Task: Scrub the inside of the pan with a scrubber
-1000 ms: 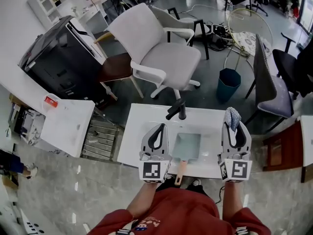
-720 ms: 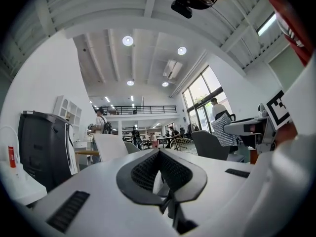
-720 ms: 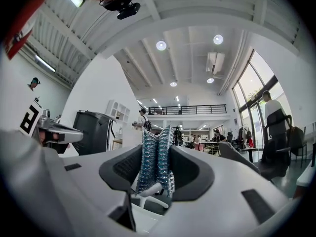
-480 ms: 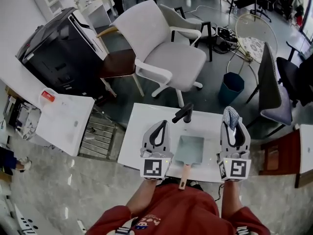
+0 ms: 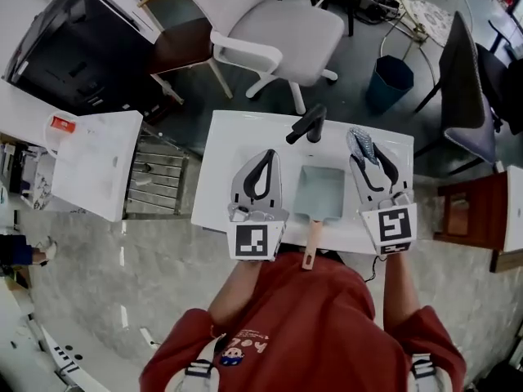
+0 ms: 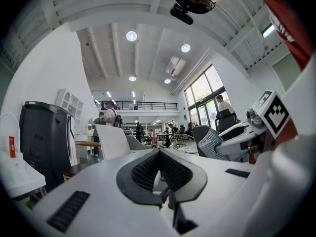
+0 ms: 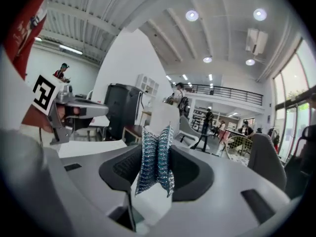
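Observation:
A pale blue rectangular pan (image 5: 321, 191) with a wooden handle (image 5: 310, 246) lies on the white washstand (image 5: 225, 149), just below the black faucet (image 5: 306, 124). My left gripper (image 5: 266, 154) hovers left of the pan, its jaws shut with nothing between them (image 6: 159, 152). On the pan's right, my right gripper (image 5: 364, 153) is shut on a blue-silver mesh scrubber (image 5: 359, 143), which sticks out past its tips (image 7: 156, 158). The scrubber is above the washstand near the pan's far right corner, not inside the pan. In the left gripper view the scrubber (image 6: 211, 143) shows at the right.
A white office chair (image 5: 282, 19) and a teal bin (image 5: 394, 77) stand beyond the washstand. A black cabinet (image 5: 69, 51) and a white side table (image 5: 94, 166) are to the left. A dark chair (image 5: 466, 96) and a brown tabletop (image 5: 470, 219) are to the right.
The head view has tipped further down, so the washstand sits higher and larger in frame. The right gripper with the scrubber has come closer to the pan's right side. Both grips are unchanged.

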A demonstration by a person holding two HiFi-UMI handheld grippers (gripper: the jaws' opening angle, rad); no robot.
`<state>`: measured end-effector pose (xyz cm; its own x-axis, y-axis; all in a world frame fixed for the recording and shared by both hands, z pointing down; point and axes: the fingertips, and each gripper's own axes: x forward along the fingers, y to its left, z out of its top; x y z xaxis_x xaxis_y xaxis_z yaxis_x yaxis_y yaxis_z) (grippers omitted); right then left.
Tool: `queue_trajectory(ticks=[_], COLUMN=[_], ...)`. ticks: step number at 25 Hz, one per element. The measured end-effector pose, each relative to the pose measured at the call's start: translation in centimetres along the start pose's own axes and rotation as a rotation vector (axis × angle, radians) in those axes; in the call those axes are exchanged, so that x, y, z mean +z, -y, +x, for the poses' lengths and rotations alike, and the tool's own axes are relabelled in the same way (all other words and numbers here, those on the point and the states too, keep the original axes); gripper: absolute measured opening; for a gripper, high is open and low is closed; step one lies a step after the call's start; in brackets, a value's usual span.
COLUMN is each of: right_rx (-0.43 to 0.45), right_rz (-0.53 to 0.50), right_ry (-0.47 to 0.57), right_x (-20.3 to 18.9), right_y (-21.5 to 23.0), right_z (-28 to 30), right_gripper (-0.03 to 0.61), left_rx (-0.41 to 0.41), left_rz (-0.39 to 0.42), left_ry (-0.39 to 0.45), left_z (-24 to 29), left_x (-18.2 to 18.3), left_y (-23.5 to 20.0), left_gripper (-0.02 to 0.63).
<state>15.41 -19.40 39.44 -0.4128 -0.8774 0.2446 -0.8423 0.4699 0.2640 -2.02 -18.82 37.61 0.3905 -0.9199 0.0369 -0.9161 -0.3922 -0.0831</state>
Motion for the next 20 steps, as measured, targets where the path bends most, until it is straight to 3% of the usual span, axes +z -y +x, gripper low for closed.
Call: queue_trajectory(ticks=[8,13,20], right_rx=[0.395,0.530,0.670], right_rz=[-0.213,-0.240,-0.251], right_ry=[-0.363,-0.533,-0.708], right_x=[-10.0,-16.9,-22.0], right_y=[-9.0,-12.8,-14.5], right_z=[1.5,1.2,0.9], right_gripper=[0.181,0.179,0.178], left_rx=[-0.023,-0.033,-0.044], left_rz=[-0.022,-0.025,-0.035], left_ry=[-0.039,-0.045,-0.052], left_z=[-0.9,-1.4,-2.1], left_x=[-1.5,-2.2,-3.0], left_y=[0.8,1.1,1.4], left_gripper=[0.011,0.011,0.011])
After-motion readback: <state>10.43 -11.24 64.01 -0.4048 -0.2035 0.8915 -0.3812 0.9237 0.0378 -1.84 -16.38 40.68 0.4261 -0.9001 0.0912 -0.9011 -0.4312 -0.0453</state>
